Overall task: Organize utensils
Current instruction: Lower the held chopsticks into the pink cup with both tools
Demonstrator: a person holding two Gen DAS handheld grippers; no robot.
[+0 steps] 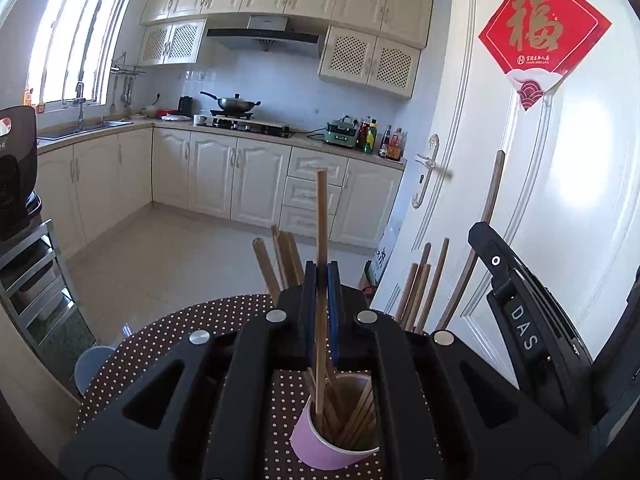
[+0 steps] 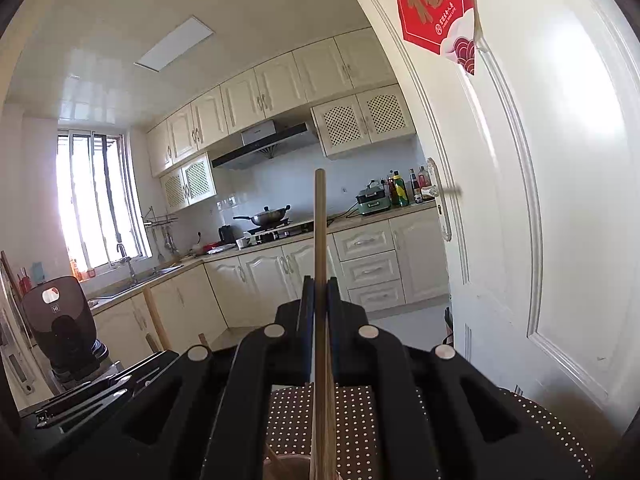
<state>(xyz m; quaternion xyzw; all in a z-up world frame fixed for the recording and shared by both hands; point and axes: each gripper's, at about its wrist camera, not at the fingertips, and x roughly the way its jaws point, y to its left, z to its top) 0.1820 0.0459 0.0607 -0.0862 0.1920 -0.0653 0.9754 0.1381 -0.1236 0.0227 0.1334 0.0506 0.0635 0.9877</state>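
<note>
Through the left wrist camera we are seeing the left gripper (image 1: 322, 276) pinching one upright chopstick (image 1: 321, 240) whose lower end is sitting in the pink cup (image 1: 320, 446) of chopsticks on the dotted table (image 1: 180, 344). The right wrist camera is showing little of that cup, only the right gripper (image 2: 319, 292) clamping its own chopstick (image 2: 319, 232).

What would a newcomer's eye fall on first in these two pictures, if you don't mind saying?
Probably the upright chopstick pinched in the left gripper, its lower end in the pink cup of chopsticks on the dotted table. The right gripper pinches a chopstick too. Next, the red banner on the white door.
</note>
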